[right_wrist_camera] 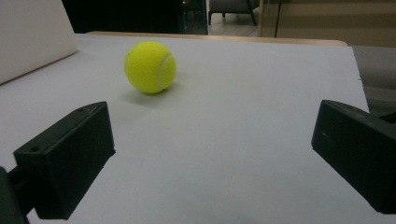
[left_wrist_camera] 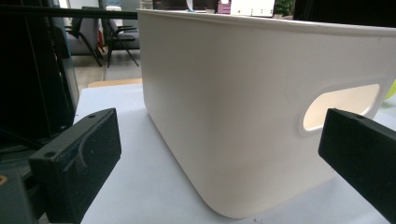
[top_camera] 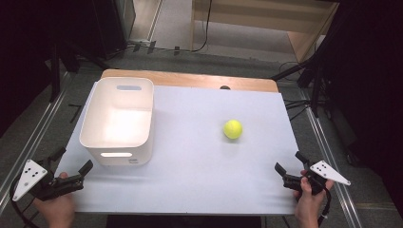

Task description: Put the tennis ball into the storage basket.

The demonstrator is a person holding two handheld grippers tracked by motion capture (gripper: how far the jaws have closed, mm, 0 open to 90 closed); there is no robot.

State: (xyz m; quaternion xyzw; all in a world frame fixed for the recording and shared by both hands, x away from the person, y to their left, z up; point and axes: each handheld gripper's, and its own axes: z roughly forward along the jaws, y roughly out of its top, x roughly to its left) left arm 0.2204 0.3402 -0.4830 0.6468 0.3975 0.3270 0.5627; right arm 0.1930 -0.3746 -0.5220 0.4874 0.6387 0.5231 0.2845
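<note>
Tennis ball [top_camera: 233,128] sits loose on the table, well right of the white bin [top_camera: 90,123]. Right gripper [top_camera: 290,167] near ball, left gripper [top_camera: 73,164] by bin, both spread, empty. Risk imo: a nudge rolls the ball off.

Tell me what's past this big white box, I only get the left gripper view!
Observer: A yellow tennis ball lies alone on the white table, to the right of the white box.
Operator: Is something inside the box?
Observer: No, the high view looks into it and it is empty.
Operator: Where's the other gripper?
Observer: The right gripper is at the table's near right corner, fingers wide apart, with the ball ahead of it and nothing between them.
</note>
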